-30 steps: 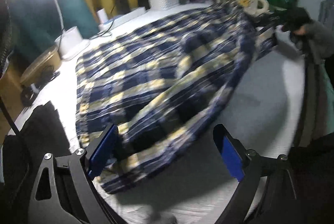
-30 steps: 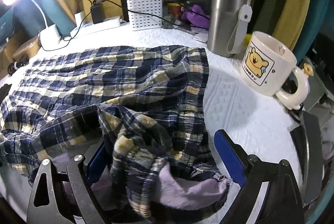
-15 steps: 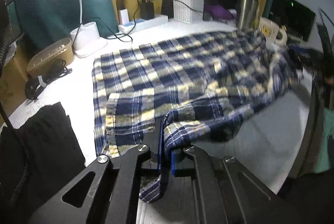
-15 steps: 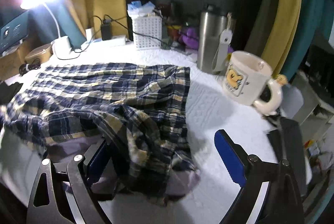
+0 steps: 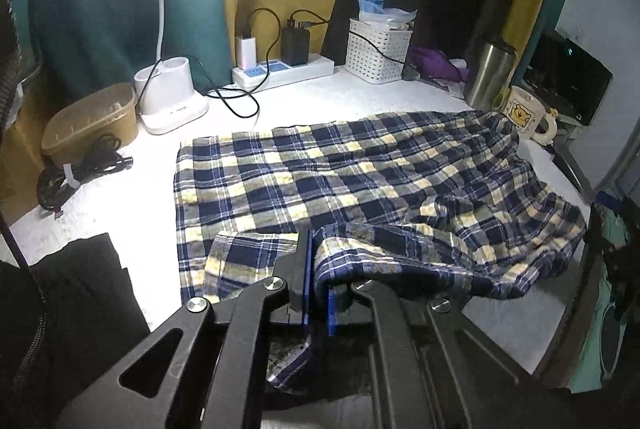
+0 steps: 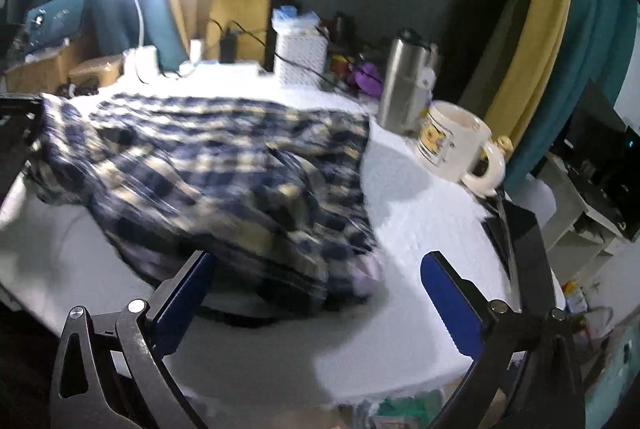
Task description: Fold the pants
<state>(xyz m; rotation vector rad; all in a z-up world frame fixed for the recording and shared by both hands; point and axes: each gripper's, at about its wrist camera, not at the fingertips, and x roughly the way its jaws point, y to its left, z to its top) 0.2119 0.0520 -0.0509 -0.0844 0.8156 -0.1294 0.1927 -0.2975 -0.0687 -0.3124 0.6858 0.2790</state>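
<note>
The blue and yellow plaid pants (image 5: 360,177) lie spread across the white table (image 5: 320,101). My left gripper (image 5: 316,285) is shut on the near hem of the pants and holds that edge lifted off the table. In the right wrist view the pants (image 6: 224,165) look blurred and bunched at their near right end. My right gripper (image 6: 320,277) is open and empty, held just above the table in front of that bunched end, apart from the cloth.
A cartoon mug (image 6: 456,145) and a steel tumbler (image 6: 404,85) stand right of the pants. A white basket (image 5: 378,55), a power strip (image 5: 280,71), a lamp base (image 5: 172,101) and a tan box (image 5: 92,117) line the back. Black cloth (image 5: 72,301) lies near left.
My left gripper closed on the near hem and lifted it. My right gripper drew back from the bunched end, which now lies on the table outside its fingers.
</note>
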